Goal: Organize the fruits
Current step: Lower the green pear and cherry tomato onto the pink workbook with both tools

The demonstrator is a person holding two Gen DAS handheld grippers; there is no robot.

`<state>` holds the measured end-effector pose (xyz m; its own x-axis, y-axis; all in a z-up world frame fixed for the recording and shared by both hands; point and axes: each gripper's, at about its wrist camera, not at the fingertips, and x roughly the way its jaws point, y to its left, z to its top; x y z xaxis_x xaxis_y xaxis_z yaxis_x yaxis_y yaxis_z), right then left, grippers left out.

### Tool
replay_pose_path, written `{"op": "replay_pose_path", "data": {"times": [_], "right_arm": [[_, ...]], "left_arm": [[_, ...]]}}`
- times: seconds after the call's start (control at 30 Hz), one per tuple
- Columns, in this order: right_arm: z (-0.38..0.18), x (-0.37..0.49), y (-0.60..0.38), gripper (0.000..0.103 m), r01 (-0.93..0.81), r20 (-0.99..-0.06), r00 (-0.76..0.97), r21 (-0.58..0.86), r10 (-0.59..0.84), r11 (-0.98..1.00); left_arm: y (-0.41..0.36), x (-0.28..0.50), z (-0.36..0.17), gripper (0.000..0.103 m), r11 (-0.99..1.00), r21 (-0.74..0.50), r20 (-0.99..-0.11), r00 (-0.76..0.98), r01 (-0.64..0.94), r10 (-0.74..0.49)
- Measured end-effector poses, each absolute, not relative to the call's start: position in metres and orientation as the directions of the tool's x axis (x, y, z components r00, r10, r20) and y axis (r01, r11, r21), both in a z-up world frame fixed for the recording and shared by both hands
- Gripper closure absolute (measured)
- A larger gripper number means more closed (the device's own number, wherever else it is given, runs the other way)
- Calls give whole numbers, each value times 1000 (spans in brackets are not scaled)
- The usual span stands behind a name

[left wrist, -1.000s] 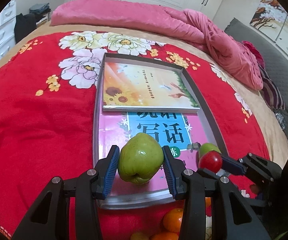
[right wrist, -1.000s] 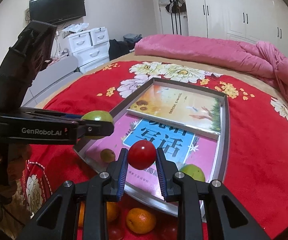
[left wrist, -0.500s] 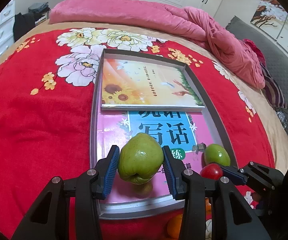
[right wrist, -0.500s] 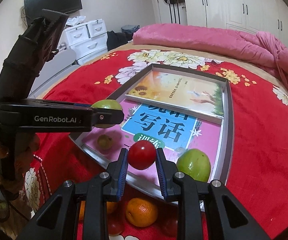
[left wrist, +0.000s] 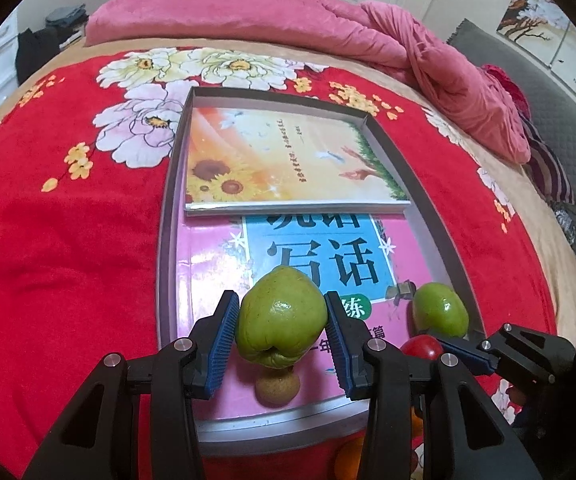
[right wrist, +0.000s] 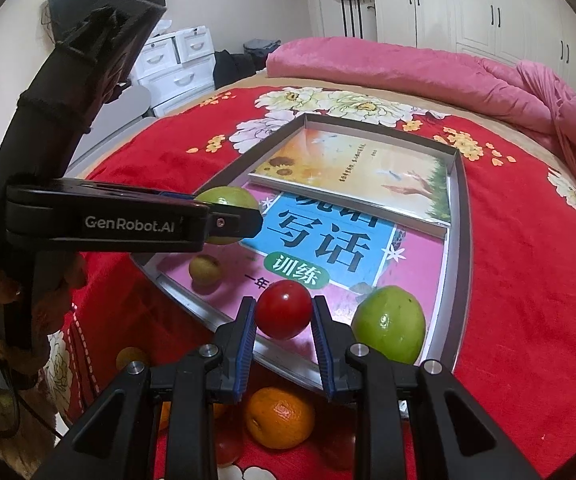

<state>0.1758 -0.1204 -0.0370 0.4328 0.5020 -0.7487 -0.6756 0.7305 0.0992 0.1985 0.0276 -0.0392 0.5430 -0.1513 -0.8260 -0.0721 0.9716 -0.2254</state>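
My left gripper (left wrist: 281, 330) is shut on a green guava (left wrist: 281, 322) and holds it above the near end of a grey tray (left wrist: 163, 240). My right gripper (right wrist: 283, 320) is shut on a red tomato (right wrist: 283, 309) above the tray's near rim (right wrist: 288, 364). The tomato also shows in the left wrist view (left wrist: 420, 347). A second green guava (right wrist: 390, 329) lies in the tray's near right corner, also in the left wrist view (left wrist: 440, 310). A small brownish fruit (left wrist: 277, 388) lies in the tray under the held guava, also in the right wrist view (right wrist: 205, 271).
Two books lie in the tray: a sunflower book (left wrist: 288, 160) on a pink one (left wrist: 207, 264). Oranges (right wrist: 279, 416) and other fruit lie on the red flowered blanket (left wrist: 47, 240) before the tray. A pink quilt (left wrist: 288, 28) lies at the back.
Both grippers have moved forward over the tray with their fruit. The small brownish fruit and the second guava now show fully.
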Motion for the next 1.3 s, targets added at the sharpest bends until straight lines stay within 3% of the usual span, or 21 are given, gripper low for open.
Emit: {"op": "replay_pose_path", "data": {"times": [1.3], "right_arm": [[-43, 183, -124, 75, -657, -766, 405, 135, 499, 741]], "left_arm": [[28, 202, -49, 58, 973, -219, -841, 521, -77, -148]]}}
